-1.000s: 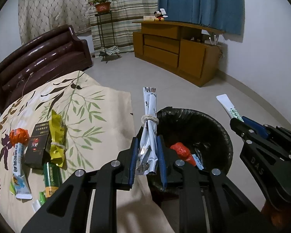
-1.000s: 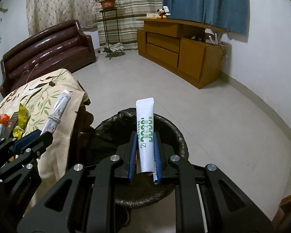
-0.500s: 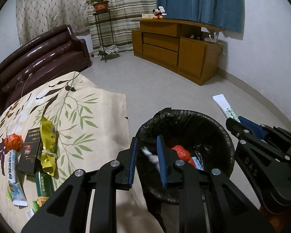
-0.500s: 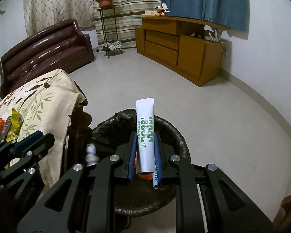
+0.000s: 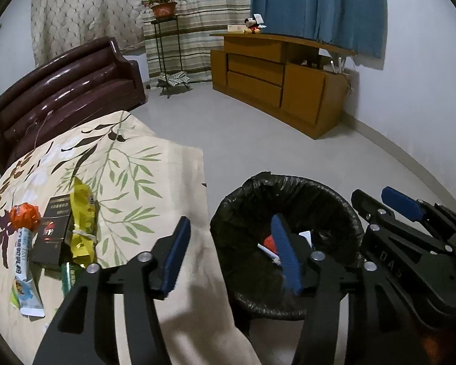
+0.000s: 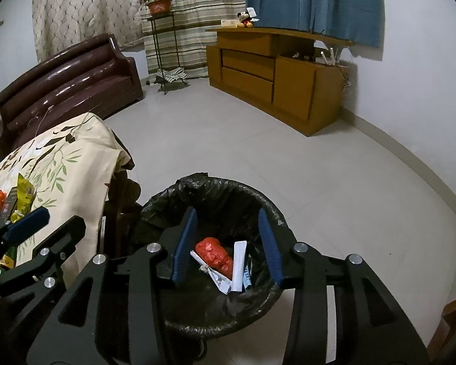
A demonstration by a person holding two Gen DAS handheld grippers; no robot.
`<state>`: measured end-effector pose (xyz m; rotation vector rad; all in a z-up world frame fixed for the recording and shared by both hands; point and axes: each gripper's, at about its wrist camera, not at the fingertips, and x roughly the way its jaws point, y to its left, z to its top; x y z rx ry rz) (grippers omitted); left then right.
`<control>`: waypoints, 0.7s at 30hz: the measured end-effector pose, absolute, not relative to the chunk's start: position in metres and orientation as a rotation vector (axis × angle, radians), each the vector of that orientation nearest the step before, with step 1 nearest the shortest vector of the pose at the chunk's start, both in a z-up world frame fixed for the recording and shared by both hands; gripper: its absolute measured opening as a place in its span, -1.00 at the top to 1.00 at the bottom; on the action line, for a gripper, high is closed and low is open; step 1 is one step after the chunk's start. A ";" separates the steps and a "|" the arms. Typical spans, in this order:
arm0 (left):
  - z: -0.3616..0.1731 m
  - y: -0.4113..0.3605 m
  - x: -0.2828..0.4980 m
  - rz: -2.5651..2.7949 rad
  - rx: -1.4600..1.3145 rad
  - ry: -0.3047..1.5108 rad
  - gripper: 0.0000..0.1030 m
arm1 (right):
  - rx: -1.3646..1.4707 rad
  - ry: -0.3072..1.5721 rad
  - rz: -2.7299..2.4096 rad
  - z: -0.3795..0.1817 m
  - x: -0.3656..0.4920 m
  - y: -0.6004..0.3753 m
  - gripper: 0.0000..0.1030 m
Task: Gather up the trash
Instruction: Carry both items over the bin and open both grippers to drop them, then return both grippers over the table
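On the far left of the left wrist view, litter lies on the table (image 5: 167, 176) under its leaf-print cloth: a crumpled orange wrapper (image 5: 23, 215), a white tube (image 5: 22, 261) below it, a dark cigarette box (image 5: 52, 231), a yellow snack packet (image 5: 82, 222) tied round with string, and a green item (image 5: 68, 273) partly hidden behind the near finger.

The left tongs (image 5: 232, 255) hang over the table edge and the bin's rim. Their blue pads are spread and opening wider, with nothing between them.

Just right of the table stands the trash bin (image 6: 270, 213), lined with a black bag. In it lie a red crumpled wrapper (image 6: 213, 255), a rolled paper bundle (image 6: 208, 270) tied with string, a white tube (image 6: 238, 264) leaning beside the wrapper, and a bit of blue-printed packaging (image 6: 247, 279).

The right tongs (image 6: 226, 243) hover directly above the bin's mouth, also spread and opening, empty, with the dropped trash visible down between the pads.

Farther back, left to right: a dark brown leather sofa (image 6: 67, 82), a metal stand with a potted plant (image 6: 158, 3), a wooden cabinet (image 6: 273, 73) carrying a small plush toy (image 6: 244, 19), and a blue curtain (image 6: 313, 0).
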<state>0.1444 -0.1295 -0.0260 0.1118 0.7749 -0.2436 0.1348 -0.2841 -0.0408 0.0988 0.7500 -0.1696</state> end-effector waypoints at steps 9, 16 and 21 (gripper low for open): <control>-0.013 -0.104 0.121 -0.229 0.089 0.758 -0.22 | 0.097 0.752 -0.152 -0.034 0.116 -0.271 0.02; -0.004 -0.063 0.096 -0.170 0.069 0.744 -0.26 | 0.076 0.762 -0.101 -0.030 0.096 -0.239 -0.06; 0.004 -0.026 0.079 -0.108 0.045 0.728 -0.27 | 0.055 0.762 -0.040 -0.025 0.083 -0.206 -0.06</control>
